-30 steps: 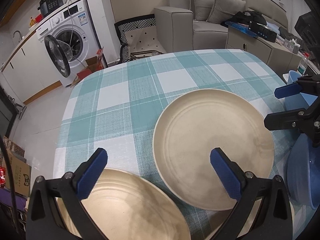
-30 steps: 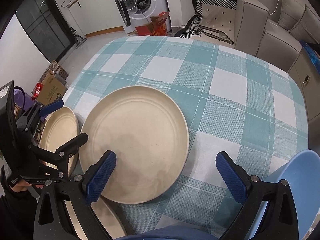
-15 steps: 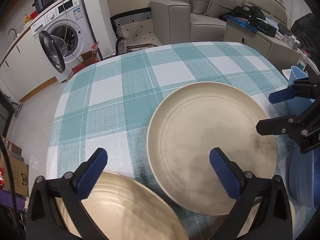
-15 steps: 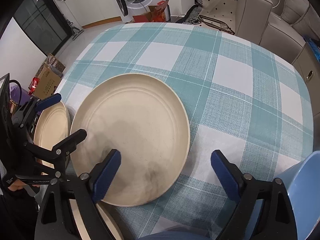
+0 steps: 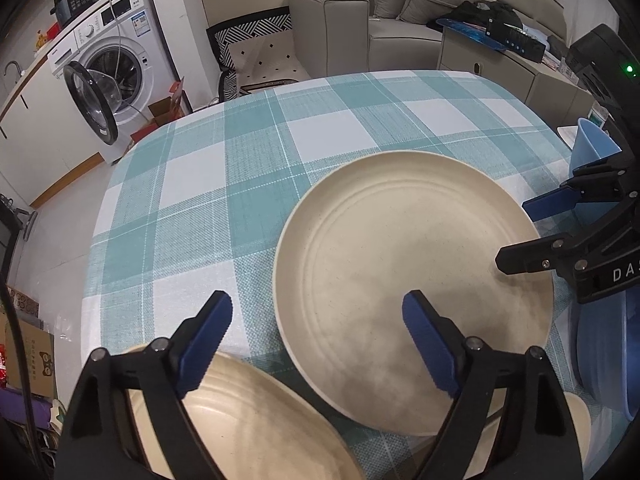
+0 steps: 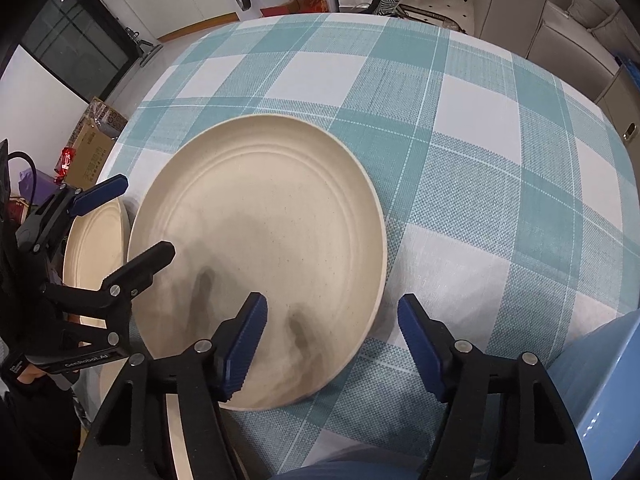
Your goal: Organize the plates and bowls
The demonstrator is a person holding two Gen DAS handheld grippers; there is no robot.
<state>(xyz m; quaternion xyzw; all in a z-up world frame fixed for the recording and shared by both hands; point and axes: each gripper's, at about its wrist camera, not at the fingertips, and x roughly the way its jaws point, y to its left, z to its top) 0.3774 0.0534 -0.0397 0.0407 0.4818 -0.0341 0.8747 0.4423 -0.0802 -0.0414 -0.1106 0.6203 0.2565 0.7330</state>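
Straddling the cream plate (image 6: 260,248), both grippers (left (image 5: 318,338) stamped "GenRobot.AI", right (image 6: 332,340) "DAS") gape unclamped, narrowing.

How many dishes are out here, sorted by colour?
Cream: 3 (large plate, second plate, the edge of a third dish, mostly hidden)
Blue: 2 (blue bowl, paler blue bowl further back)
Total: 5

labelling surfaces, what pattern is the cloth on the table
Teal and white checked tablecloth, clearest in the right wrist view.
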